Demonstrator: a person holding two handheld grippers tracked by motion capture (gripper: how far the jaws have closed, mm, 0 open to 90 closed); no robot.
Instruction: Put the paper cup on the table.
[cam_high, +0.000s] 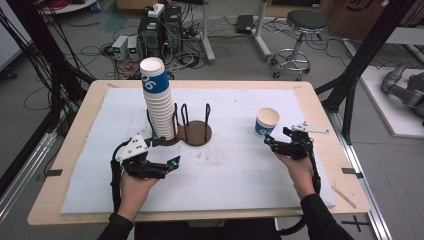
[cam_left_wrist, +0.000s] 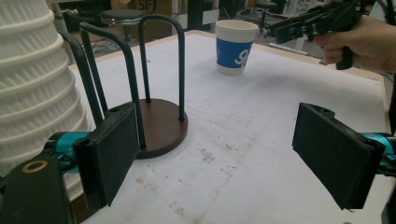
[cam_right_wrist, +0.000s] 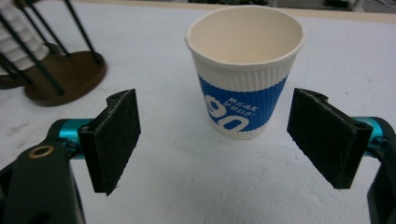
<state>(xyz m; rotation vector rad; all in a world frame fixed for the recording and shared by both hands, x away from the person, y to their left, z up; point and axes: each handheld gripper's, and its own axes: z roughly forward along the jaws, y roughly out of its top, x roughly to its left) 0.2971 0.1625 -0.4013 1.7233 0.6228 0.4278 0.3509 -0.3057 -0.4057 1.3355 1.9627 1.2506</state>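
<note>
A single white paper cup with a blue band stands upright on the white mat at the right. My right gripper is just in front of it, open, one pad on each side and neither touching the cup. A tall stack of the same cups rises from a brown-based wire holder. My left gripper is held open beside the stack's foot, with nothing between its pads. The left gripper view also shows the single cup and the right gripper beyond.
The white mat covers most of the wooden table. The holder's second bay, ringed by black wire posts, holds no cups. Beyond the table are a stool, cables and electronics on the floor.
</note>
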